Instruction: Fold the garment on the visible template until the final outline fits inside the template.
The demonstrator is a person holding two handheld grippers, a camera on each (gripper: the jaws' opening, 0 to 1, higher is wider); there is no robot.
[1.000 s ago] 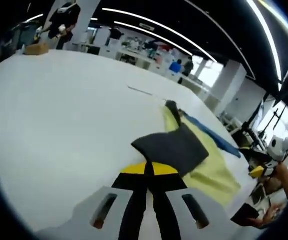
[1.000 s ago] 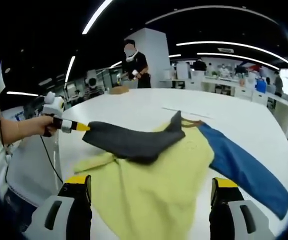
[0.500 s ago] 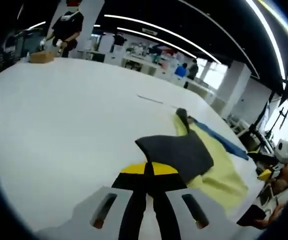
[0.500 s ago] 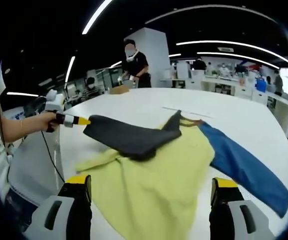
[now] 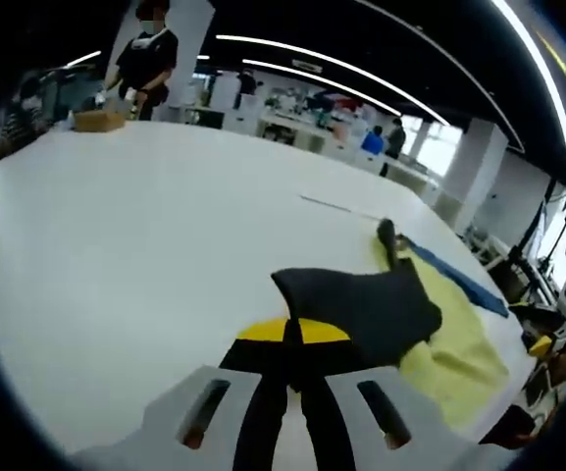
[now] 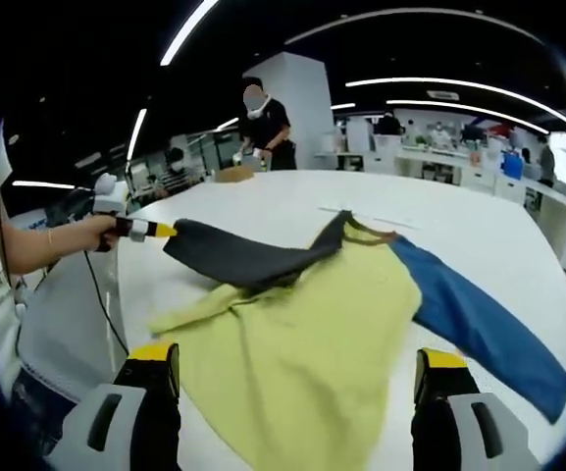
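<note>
Left gripper (image 6: 162,231) is clamping the dark sleeve (image 6: 238,260), lifting it off the yellow body (image 6: 302,353). Right gripper (image 6: 297,392) is hanging wide, holding nothing. Keep the sleeve taut while carrying it across, so it lands flat on the table (image 5: 116,235).

The left hand-held gripper (image 6: 170,232) has drawn the dark sleeve (image 6: 238,257) outward — flatter, off the yellow body (image 6: 302,343).

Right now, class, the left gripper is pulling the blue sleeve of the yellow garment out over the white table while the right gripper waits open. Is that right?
Not quite. The left gripper is shut on the dark grey sleeve, not the blue sleeve, which lies flat on the white table. The right gripper view shows this. The yellow garment and the open right gripper are as stated.
</note>
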